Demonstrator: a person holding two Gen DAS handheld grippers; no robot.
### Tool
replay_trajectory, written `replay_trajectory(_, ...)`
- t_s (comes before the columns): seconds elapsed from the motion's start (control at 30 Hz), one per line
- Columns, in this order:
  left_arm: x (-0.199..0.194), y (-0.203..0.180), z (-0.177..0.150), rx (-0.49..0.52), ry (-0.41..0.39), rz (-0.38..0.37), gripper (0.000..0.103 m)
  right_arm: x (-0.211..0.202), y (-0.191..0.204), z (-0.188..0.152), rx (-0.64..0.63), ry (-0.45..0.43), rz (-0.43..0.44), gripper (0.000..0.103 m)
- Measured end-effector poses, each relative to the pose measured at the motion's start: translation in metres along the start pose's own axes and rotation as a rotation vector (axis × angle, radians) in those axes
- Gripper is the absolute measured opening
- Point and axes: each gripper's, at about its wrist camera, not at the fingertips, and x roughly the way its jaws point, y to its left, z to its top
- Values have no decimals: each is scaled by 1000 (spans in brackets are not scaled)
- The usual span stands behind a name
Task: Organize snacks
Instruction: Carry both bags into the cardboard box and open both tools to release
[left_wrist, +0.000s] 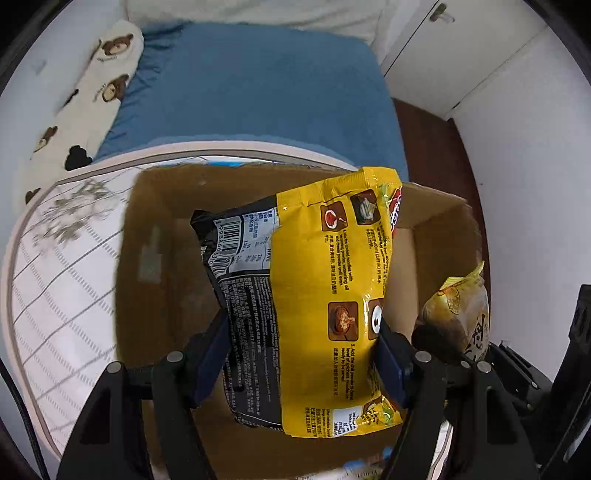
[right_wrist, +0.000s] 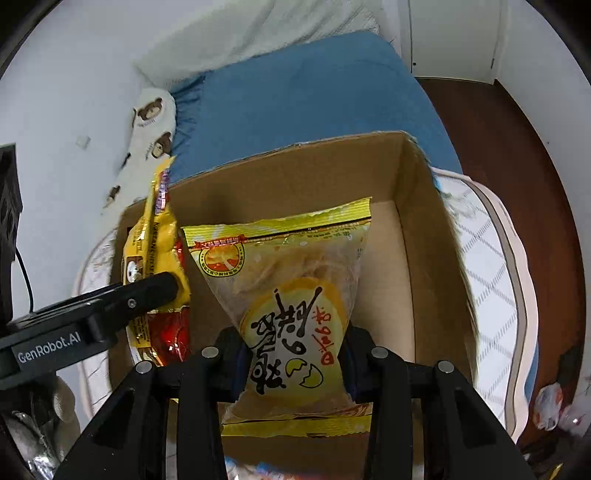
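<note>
Two snack packets hang over an open brown cardboard box (right_wrist: 424, 236): the left hand-held gripper (left_wrist: 301, 354) pinches a yellow-and-black noodle packet (left_wrist: 317, 295), the right hand-held gripper (right_wrist: 293, 360) pinches a yellow-printed clear snack bag (right_wrist: 295, 306). The box floor beyond looks bare.

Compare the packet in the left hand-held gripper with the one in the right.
The noodle packet is opaque yellow and black with a barcode; the egg-logo packet is partly see-through. The noodle packet looks longer. Both are clamped, left hand-held gripper and right hand-held gripper, above the cardboard box.
</note>
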Motion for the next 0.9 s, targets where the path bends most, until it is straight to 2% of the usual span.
replay_trajectory(0.17,41,5,23,5,73,53,70,56,-6,40,-13,85,13,45)
replay_trajectory(0.23,56,8,27,5,111,45,73,78,-10,51,-29,139,3,72)
replay_trajectory(0.27,61,10,29,3,122,35,76,87,-13,56,-32,149,-1,93)
replay_trajectory(0.33,69,17,28,0,123,38,83,95,-16,61,-41,153,-10,94)
replay_trajectory(0.63,58,24,15,6,40,81,84,87,-31,69,-61,120,-22,94)
replay_trajectory(0.9,12,19,-14,-5,-63,94,84,35,-22,30,-79,49,-55,94)
